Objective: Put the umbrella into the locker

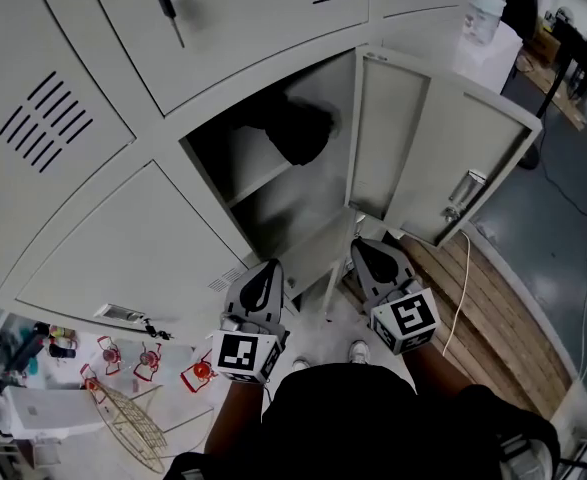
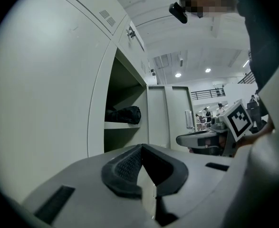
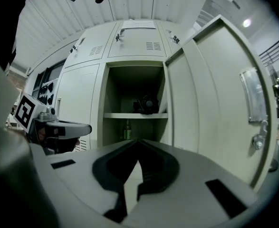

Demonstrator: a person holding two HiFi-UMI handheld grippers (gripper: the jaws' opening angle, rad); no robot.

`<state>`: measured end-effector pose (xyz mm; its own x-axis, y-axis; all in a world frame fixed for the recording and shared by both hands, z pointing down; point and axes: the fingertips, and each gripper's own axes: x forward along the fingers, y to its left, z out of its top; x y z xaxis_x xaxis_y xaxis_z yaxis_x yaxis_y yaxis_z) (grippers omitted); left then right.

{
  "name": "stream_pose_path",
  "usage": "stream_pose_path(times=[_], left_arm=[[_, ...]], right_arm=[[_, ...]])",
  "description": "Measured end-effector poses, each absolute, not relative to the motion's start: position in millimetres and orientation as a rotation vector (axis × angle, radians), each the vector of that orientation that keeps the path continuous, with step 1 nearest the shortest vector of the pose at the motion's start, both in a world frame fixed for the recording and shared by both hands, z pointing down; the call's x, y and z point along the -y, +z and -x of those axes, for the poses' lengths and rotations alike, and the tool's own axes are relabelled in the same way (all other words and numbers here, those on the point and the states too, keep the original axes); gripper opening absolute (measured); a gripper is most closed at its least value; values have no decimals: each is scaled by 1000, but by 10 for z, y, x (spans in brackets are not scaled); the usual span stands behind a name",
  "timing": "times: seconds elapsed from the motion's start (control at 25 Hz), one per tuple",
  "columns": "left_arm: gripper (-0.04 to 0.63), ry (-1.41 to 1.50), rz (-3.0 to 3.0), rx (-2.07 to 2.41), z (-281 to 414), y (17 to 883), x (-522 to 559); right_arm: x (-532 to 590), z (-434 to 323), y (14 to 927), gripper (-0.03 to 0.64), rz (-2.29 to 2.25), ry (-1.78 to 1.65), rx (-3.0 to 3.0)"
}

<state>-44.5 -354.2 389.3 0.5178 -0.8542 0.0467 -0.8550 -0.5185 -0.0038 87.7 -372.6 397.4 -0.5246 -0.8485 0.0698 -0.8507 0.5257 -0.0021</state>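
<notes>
One bottle [image 3: 127, 129] below shelf [image 3: 129, 115], right gripper view only; umbrella [image 3: 148, 103] above.

A bank of pale grey metal lockers fills the wall ahead. The closed locker doors [image 1: 103, 78] have slotted vents, and a key [image 1: 168, 8] hangs from one lock. Among them stands one open locker [image 1: 303, 218], its door [image 1: 423, 158] swung out to the right and a shelf [image 3: 135, 115] dividing the inside. The floor [image 1: 563, 238] to the right is smooth dark grey, with wooden planks [image 1: 483, 308] laid beside the lockers and a white cable [image 1: 460, 298] trailing over them. Overhead is a white ribbed ceiling [image 3: 144, 4] with round ceiling lights [image 2: 177, 75] lit, and a railing [image 2: 208, 94] runs along an upper level far back in the hall.
</notes>
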Motion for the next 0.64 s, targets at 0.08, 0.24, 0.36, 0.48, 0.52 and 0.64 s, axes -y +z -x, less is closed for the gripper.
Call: stream_pose_path(times=[0.08, 0.24, 0.36, 0.48, 0.52, 0.64], left_arm=[[-2, 69, -2723, 1524, 417, 3887, 3545], [-2, 63, -2732, 1514, 369, 3871, 3553], [-2, 61, -2736, 1507, 339, 3875, 3549], [-2, 55, -2737, 1500, 313, 3882, 3548], [-2, 65, -2738, 1494, 299, 3885, 3543], [-2, 66, -2745, 1479, 246, 3899, 3523]], right_arm=[[3739, -883, 3975, -2, -1505, 46, 2681], [3743, -892, 3973, -2, -1511, 31, 2679], [3734, -903, 3977, -2, -1512, 28, 2682], [3724, -912, 3956, -2, -1516, 21, 2679], [3716, -915, 3934, -2, -1519, 16, 2682], [3689, -930, 3861, -2, -1528, -8, 2688]])
